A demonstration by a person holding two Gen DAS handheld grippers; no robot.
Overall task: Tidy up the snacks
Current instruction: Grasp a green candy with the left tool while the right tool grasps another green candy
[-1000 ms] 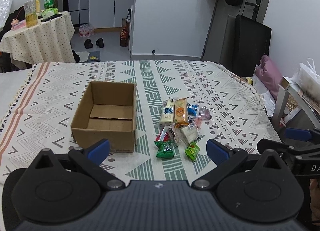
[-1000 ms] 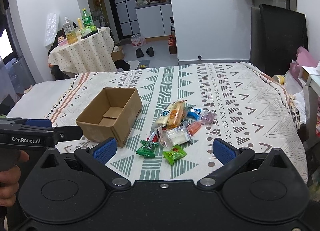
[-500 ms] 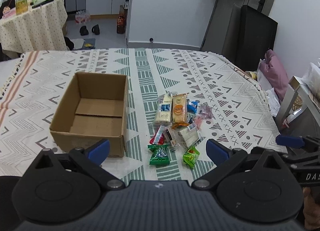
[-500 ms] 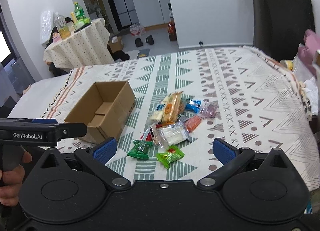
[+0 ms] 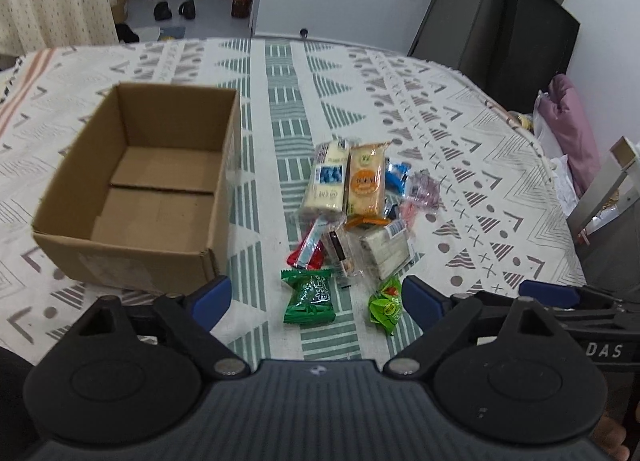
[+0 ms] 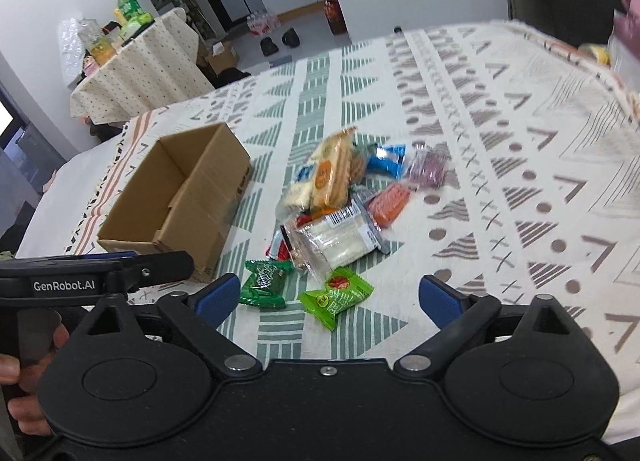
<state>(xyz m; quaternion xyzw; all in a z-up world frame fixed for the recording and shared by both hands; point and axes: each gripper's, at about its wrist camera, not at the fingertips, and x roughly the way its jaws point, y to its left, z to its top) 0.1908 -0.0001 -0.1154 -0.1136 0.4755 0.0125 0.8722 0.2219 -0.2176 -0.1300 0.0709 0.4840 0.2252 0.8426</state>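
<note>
Both grippers hung low over the near edge of the patterned cloth, side by side and pointed the same way across it. Held level, the left gripper had its blue-tipped fingers spread wide with nothing between them, and just ahead of that gap lay a dark green packet and a bright green packet. From the right wrist view the left tool's black handle marked GenRobot.AI ran level in front of the box, with a hand wrapped around its grip below. The right gripper was released too, its fingers standing well apart and empty, aimed at the same two green packets. Further in, towards the middle of the cloth, sat the rest of the snack pile: a pale long biscuit pack and an orange one lying side by side, a clear wrapped pack nearer the edge, a red wrapper beside it, and blue and purple sweets at the far right of the heap. An open cardboard box stood just left of the pile, upright, flaps folded flat inside, holding nothing. None of the snacks touched either tool.
</note>
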